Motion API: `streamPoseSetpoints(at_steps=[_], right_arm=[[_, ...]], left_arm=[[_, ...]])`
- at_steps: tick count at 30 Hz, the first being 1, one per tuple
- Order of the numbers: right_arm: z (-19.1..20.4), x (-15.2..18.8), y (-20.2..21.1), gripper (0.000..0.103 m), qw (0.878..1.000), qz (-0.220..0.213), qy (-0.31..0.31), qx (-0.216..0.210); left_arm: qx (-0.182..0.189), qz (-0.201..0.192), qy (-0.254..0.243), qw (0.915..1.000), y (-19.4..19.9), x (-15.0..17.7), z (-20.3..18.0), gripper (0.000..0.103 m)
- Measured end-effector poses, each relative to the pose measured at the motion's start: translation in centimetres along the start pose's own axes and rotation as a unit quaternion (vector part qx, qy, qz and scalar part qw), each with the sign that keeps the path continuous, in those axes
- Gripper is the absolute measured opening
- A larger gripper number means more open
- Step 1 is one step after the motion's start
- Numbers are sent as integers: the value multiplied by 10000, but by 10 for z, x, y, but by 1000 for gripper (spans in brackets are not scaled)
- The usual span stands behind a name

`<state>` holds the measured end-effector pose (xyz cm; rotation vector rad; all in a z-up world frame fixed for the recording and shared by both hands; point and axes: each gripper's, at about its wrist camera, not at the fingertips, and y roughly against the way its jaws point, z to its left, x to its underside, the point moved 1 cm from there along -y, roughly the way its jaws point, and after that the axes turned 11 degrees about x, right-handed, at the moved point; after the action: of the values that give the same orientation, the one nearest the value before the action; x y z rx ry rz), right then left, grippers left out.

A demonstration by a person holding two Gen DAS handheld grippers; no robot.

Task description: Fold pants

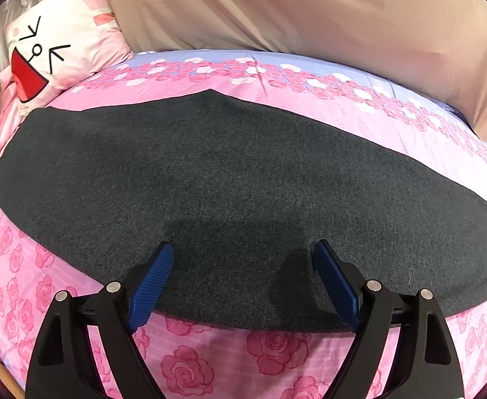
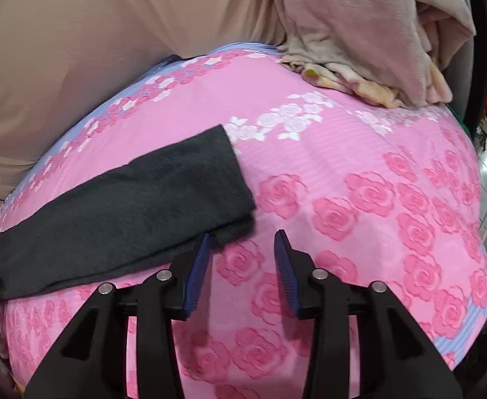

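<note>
The dark grey knit pants (image 1: 230, 179) lie flat on the pink rose-print bedsheet (image 2: 343, 173). The left gripper (image 1: 243, 249) gapes wide over their near edge; the right gripper (image 2: 243, 236), parted and empty, sits just beside the leg end.

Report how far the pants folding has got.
Done: the dark grey pants lie flat on the pink bedsheet as one long strip, apparently leg over leg. In hand: nothing; the left gripper and right gripper are open and empty. Left: folding the strip shorter.
</note>
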<state>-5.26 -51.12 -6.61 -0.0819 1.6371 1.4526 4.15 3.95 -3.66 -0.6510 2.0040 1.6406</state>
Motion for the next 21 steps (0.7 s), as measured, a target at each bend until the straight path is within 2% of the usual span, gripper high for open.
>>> streamPoseSetpoints(at_steps=[3,4,5,7,9,10,11,12,13,15,17,19,21], right_arm=[[12,-3,-9,38,9993,-45,262,266],[17,-3,-10,29,9986,-48,425,318],[22,-4,-8,8,9976,-80,590,357],[32,-5,4,7,9917,-373,964,760],[20,-10,11,7,9925,-514,791,775],[8,-12,3,7,9951,-354,592,714],[-2,-9,-11,9,9979,31,393,507],[-7,-8,-9,9,9988,-56,248,419],[-9,-6,-4,20,9991,-28,149,386],[-18,1,11,22,9998,-51,-176,98],[-22,8,19,48,9989,-64,-442,-149],[-14,15,21,60,9978,-2,-503,-435],[-1,17,10,61,9967,212,-525,-583]], left_arm=[[-25,-15,37,10000,0,0,1,84],[-33,-13,33,10000,0,0,0,84],[-40,-13,30,10000,0,0,0,84],[-38,-32,38,10000,1,0,0,84],[-17,-71,66,10000,2,1,1,84],[7,-90,87,9999,3,2,2,84],[32,-98,101,9999,4,2,3,84],[41,-99,109,9999,4,2,3,84],[49,-95,112,9999,4,2,3,84],[60,-98,105,9999,4,3,3,84],[60,-104,96,9999,4,3,3,84],[67,-125,78,9999,5,3,2,84],[84,-128,60,9999,5,3,2,84]])
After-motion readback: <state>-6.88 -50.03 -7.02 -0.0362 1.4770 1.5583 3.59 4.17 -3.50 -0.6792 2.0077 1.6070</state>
